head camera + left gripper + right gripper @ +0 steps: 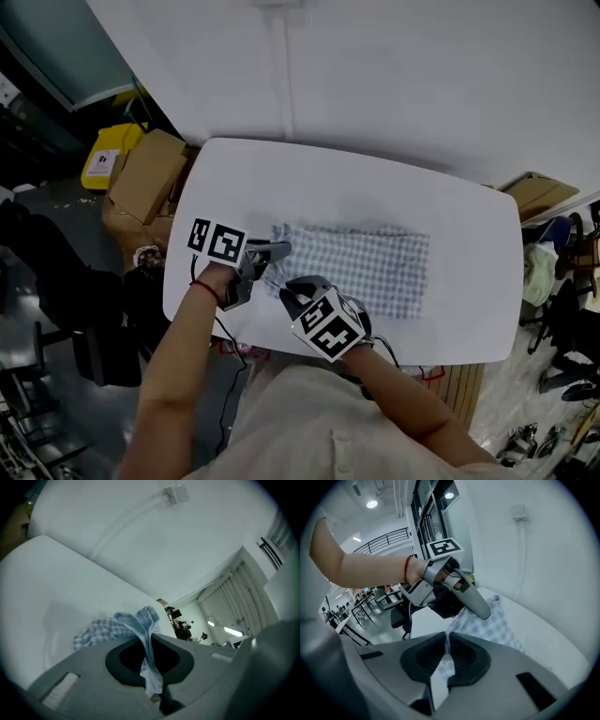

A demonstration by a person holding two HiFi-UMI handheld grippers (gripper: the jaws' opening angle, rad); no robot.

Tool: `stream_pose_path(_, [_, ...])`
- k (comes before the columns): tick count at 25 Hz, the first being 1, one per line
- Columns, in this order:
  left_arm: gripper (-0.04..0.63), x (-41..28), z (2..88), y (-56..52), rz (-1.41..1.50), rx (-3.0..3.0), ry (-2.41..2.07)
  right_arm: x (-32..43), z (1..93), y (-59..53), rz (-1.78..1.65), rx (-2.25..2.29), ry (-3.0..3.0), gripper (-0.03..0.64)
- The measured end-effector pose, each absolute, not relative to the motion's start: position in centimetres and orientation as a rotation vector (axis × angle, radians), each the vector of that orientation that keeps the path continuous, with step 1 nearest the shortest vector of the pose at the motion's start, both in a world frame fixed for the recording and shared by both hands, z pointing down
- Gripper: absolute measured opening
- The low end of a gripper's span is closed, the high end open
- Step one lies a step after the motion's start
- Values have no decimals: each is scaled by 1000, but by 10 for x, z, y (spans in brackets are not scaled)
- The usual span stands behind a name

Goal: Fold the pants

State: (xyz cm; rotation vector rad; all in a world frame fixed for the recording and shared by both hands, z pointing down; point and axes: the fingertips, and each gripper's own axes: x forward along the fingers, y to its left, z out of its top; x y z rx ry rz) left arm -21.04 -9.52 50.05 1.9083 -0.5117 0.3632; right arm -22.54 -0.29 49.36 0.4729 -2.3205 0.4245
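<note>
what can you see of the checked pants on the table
The pants are light blue-and-white checked fabric, thin and soft-looking, lying flattened in a rough rectangle across the white table. The end at the head view's left is lifted and bunched: the left hand-held gripper and the right hand-held gripper are each shut on a pinch of its edge. The rest lies flat.

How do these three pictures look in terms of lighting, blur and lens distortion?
Head view: dim and flat, no glare on the white table, the pants fairly sharp. Left gripper view: fisheye with black corners, the wall conduit bowed, the pants beyond the left gripper smeared. Right gripper view: same fisheye, ceiling lamps blown out, the pants pinched in the right gripper soft up close.
</note>
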Motion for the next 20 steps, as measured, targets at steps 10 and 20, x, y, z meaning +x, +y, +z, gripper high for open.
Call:
stream_pose_path(10, [32, -262, 596, -99, 574, 1854, -655, -275, 582, -5, 581, 491, -2236, 38])
stream_pose_path(20, [86, -309, 596, -104, 543, 1817, -875, -296, 570, 9, 666, 363, -2335, 190])
